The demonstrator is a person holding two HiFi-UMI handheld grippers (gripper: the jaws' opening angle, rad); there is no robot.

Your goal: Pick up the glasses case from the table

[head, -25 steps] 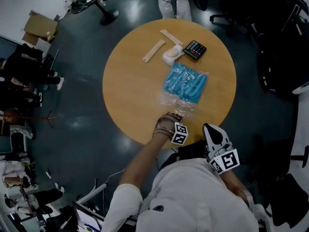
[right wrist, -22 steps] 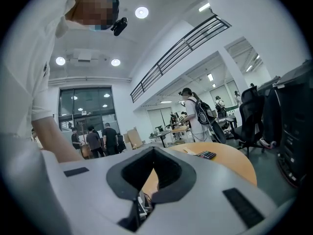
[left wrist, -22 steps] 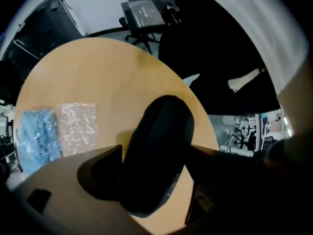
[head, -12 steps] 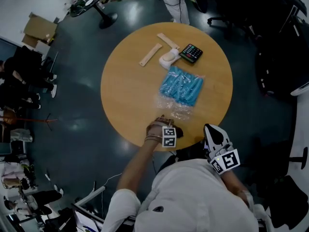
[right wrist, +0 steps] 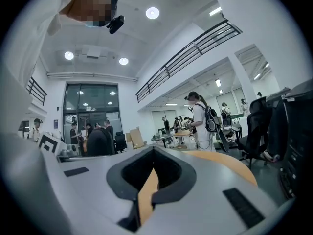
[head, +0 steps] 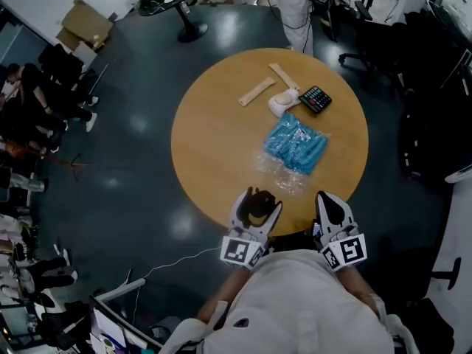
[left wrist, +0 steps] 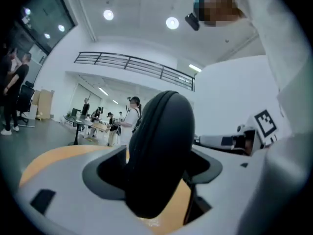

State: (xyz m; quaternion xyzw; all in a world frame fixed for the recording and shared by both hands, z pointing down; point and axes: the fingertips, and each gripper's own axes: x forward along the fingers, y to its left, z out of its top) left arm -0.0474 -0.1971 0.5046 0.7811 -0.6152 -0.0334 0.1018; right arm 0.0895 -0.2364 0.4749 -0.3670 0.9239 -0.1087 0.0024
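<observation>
A dark, rounded glasses case (head: 257, 205) sits clamped in my left gripper (head: 256, 209), lifted off the round wooden table (head: 214, 139) at its near edge. In the left gripper view the case (left wrist: 157, 151) stands on end between the two jaws and fills the middle of the picture. My right gripper (head: 332, 208) hangs beside it at the table's near right edge, jaws closed with only a thin slit between them and nothing held (right wrist: 149, 180).
On the table lie a blue packet in clear wrap (head: 296, 143), a black calculator (head: 316, 99), a white object (head: 282, 104) and two wooden strips (head: 256, 91). Office chairs (head: 435, 109) stand at the right, a stool (head: 181, 6) beyond, and people (head: 44, 87) at the left.
My left gripper has drawn back from the table toward the person's body with the case in it and tipped upward. The head view has shifted. The right gripper has barely moved.
</observation>
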